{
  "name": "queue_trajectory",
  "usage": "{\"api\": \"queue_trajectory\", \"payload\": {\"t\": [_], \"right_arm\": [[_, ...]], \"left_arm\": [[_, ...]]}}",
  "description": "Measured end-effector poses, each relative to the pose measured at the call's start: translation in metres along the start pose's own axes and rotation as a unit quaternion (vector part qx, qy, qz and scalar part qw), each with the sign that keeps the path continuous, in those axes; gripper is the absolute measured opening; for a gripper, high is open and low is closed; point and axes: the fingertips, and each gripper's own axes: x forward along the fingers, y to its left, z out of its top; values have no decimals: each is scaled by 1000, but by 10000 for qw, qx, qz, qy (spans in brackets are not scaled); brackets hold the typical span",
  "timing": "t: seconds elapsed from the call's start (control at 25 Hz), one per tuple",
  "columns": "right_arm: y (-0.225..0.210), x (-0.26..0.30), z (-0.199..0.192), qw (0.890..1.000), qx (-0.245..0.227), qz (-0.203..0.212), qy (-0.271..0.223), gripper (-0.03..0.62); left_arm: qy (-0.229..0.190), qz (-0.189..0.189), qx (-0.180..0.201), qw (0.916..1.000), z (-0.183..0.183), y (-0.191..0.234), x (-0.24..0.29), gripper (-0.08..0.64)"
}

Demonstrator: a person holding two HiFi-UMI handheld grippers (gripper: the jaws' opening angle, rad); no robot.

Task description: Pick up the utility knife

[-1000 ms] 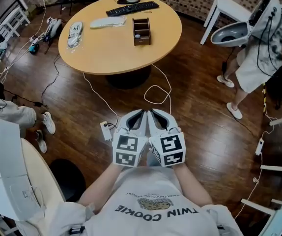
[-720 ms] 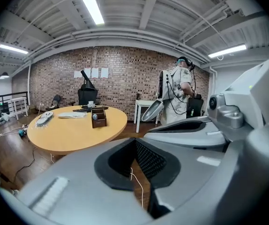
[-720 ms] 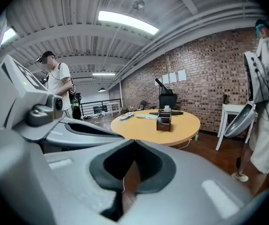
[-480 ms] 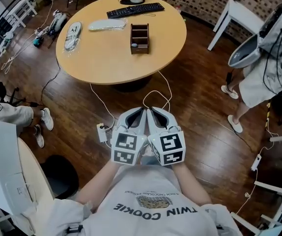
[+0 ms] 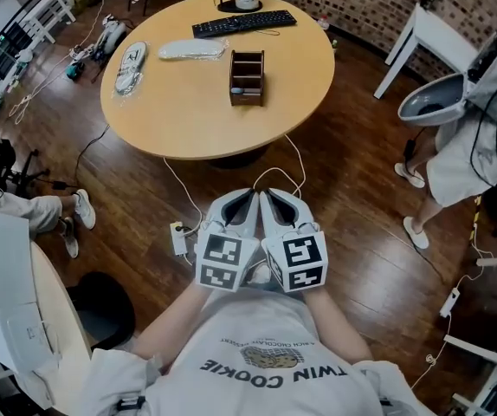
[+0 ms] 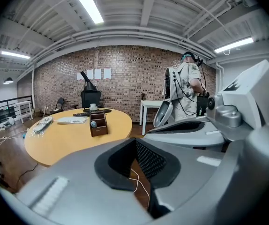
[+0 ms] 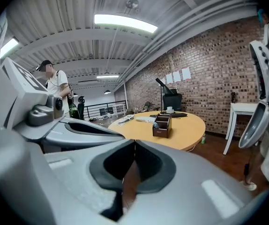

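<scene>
Wood, pale: a round table is set far centre on a dark plank floor. On it are listed a brown compartment organiser, a black keyboard at the far edge, and a white bagged item left of the organiser. The utility knife cannot be made out in any view. The left gripper and right gripper are held side by side, near, over the floor and well short of the table. Each pair of jaws is pressed together with nothing between. A white cable is looped just beyond them.

table: smooth pale wood | floor: glossy dark planks | left tongs: matt grey plastic
</scene>
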Motion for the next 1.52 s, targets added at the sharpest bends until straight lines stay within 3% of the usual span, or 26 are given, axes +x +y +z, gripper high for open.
{"api": "queue_trajectory", "payload": {"t": [0.36, 0.8, 1.24, 1.52], "right_arm": [[-20, 41, 16, 10000, -80, -7, -60, 3], [-53, 128, 45, 9997, -44, -242, 19, 3], [-72, 195, 57, 9985, 26, -505, 216, 3], [-80, 216, 53, 9973, 117, -665, 303, 3]], "left_arm": [[-79, 24, -30, 10000, 12, 31, 35, 3], [-15, -268, 43, 9996, 35, 100, 105, 3], [105, -803, 951, 9922, 46, 153, 158, 5], [182, -1004, 1813, 9781, 43, 175, 184, 37]]}}
